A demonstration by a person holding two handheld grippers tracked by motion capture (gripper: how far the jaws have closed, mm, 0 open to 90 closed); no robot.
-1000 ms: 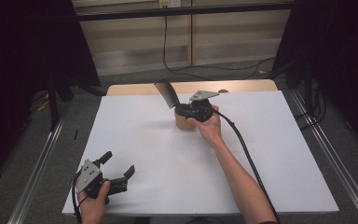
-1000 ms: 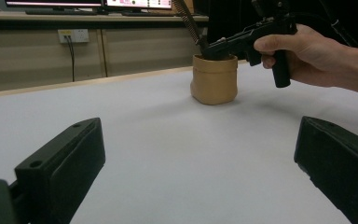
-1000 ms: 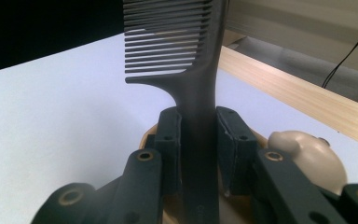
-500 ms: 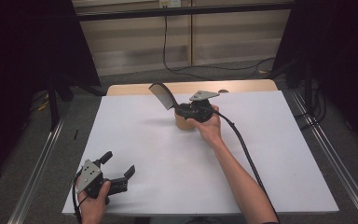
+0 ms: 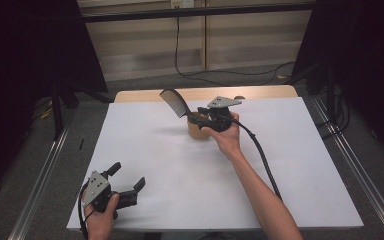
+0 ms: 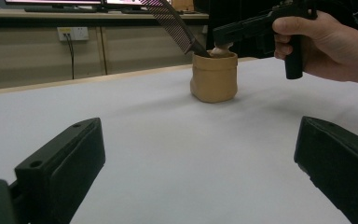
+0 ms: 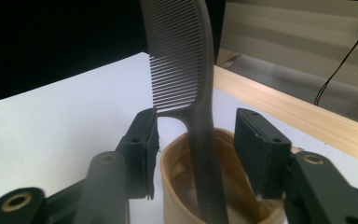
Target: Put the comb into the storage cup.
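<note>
done: dark grey plastic comb (image 7: 193, 84) stood handle-down in tan paper cup (image 6: 214, 77), upper centre | right gripper (image 7: 196, 144) jaws just opening, comb between them unpressed | left gripper (image 6: 200, 175) idle, spread empty, lower left | left: withdrawal

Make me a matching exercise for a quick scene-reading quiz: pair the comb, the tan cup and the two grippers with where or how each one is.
1 comb
2 tan cup
3 left gripper
4 right gripper

a upright on the white table top
b low near the table's near edge
c handle down in the cup, leaning
d jaws apart on either side of the comb's handle

Pairs: 1-c, 2-a, 3-b, 4-d
</note>
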